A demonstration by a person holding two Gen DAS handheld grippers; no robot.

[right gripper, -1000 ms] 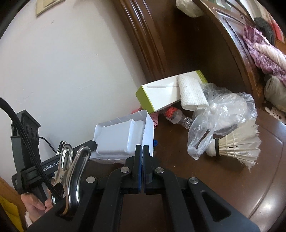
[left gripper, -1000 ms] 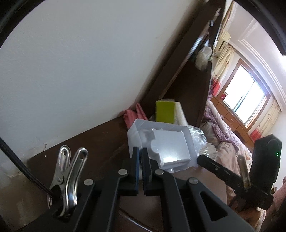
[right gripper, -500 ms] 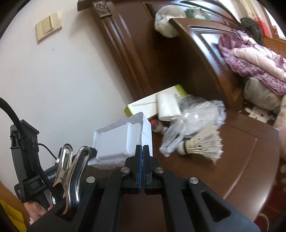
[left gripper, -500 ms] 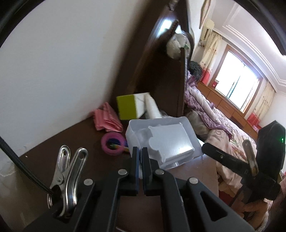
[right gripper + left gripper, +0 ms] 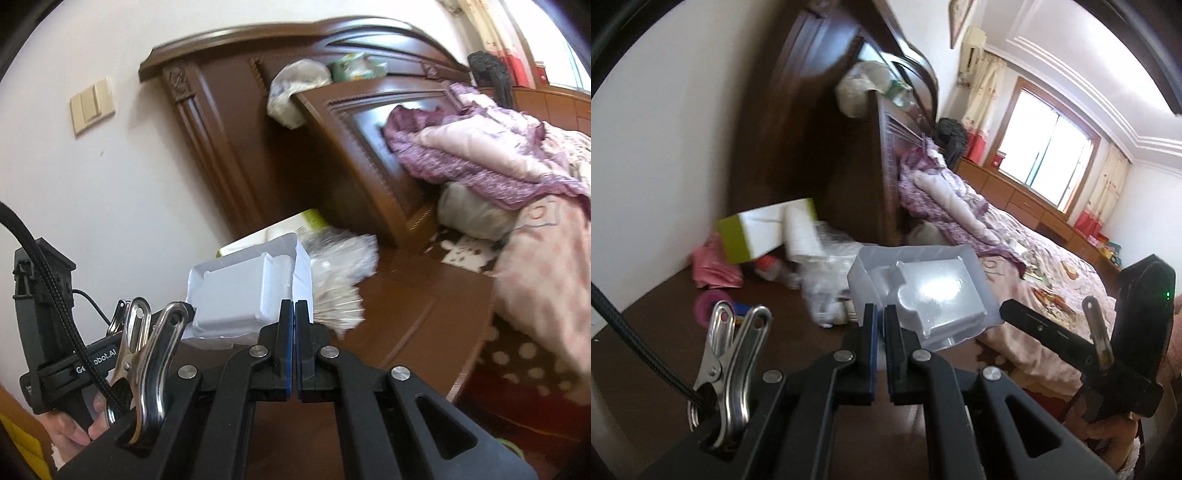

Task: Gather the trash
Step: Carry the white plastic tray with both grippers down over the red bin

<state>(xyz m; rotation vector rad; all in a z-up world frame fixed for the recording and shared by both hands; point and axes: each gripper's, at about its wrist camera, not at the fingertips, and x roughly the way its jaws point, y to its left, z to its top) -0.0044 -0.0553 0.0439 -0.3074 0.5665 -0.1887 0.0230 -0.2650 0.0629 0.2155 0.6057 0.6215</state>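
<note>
Left wrist view: my left gripper has its pads pressed on the near wall of one clear plastic tray, which is held clear of the nightstand; my right gripper enters at 3 o'clock with its tip at the tray's right rim, jaws hidden here. Right wrist view: my right gripper has its jaws closed flat on the thin right rim of the same tray; my left gripper reaches the tray's left edge at 9 o'clock, with a hand below it. Counted on the nightstand, at 10 to 11 o'clock of the left view: one green-and-white box; one white roll leaning on the box; one crumpled clear bag; one pink cloth; one pink tape ring; one red-capped bottle, partly hidden by the bag. One blurred shuttlecock lies just right of the tray in the right view. Beyond: one dark headboard; one bed with purple bedding at 1 o'clock.
</note>
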